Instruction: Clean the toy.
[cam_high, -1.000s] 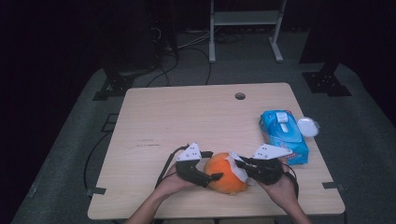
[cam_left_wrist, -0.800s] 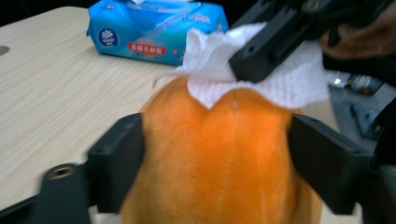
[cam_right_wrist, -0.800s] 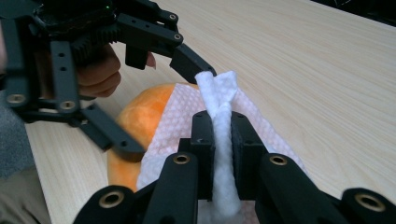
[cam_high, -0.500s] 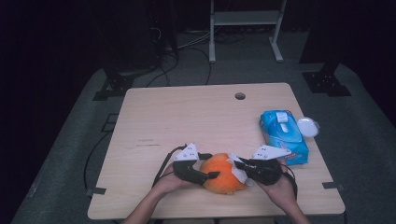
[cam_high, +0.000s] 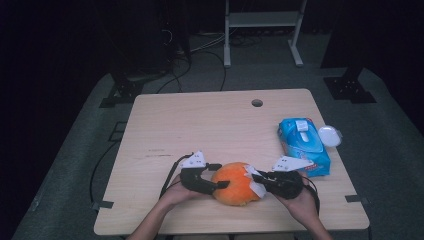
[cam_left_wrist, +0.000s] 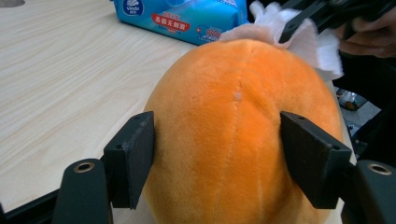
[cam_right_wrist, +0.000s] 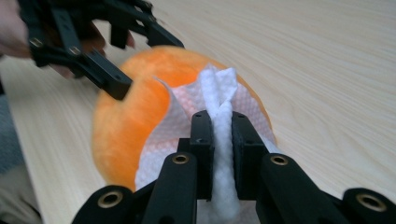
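Observation:
An orange plush toy (cam_high: 235, 184) lies near the table's front edge. My left gripper (cam_high: 220, 175) is at its left side. In the left gripper view its two pads (cam_left_wrist: 133, 156) press into the plush toy (cam_left_wrist: 243, 130) from both sides; the jaws have just been closing with the toy between them. My right gripper (cam_high: 260, 181) comes in from the right, shut on a white wipe (cam_right_wrist: 217, 88) that drapes over the plush toy (cam_right_wrist: 126, 116). The right gripper (cam_right_wrist: 223, 126) pinches the wipe's bunched middle. The wipe (cam_left_wrist: 308, 42) shows behind the toy's top.
A blue pack of wipes (cam_high: 304, 146) lies to the right of the toy, a white round lid (cam_high: 330, 135) beside it. The wooden table (cam_high: 200, 130) has a cable hole (cam_high: 257, 103) at the back. Dark floor and cables surround the table.
The left gripper's jaws have narrowed onto the orange plush toy, and that hand has shifted slightly. The right gripper and its wipe stay put.

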